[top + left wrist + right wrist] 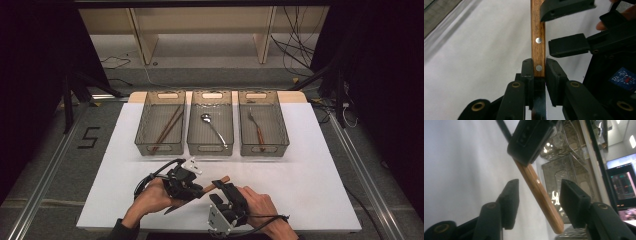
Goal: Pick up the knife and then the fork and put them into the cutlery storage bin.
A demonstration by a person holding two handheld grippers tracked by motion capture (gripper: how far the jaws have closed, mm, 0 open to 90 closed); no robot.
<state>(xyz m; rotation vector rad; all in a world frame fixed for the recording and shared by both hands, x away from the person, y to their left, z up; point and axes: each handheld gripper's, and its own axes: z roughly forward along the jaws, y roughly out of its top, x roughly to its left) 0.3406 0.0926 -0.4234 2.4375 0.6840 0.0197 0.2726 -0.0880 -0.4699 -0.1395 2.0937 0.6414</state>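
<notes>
A wooden-handled knife [212, 186] is held above the white worktop [300, 165], on the person's side of the middle bin [210, 148], which serves here as the landmark. The left gripper [192, 189] is clamped on the knife where the wooden handle [538, 37] meets the dark blade [539, 100]; in the left gripper view both jaws press against the handle's sides beside the lower of 2 metal rivets. The blade end points back toward the person's left hand [152, 197].

The right gripper [220, 187] has its jaws spread apart, 1 on each side of the free end of the handle without touching it; the right gripper view shows clear gaps on both sides of the wood. The right hand [260, 205] holds that gripper near the worktop's front edge.

3 clear bins stand in a row at the far side of the worktop. The middle bin contains a metal spoon [212, 127]. The bin to its left [161, 148] holds brown chopsticks [167, 127], and the bin to its right [263, 148] holds a fork [256, 125] with a brown handle. All 3 bins sit well apart from the grippers.
</notes>
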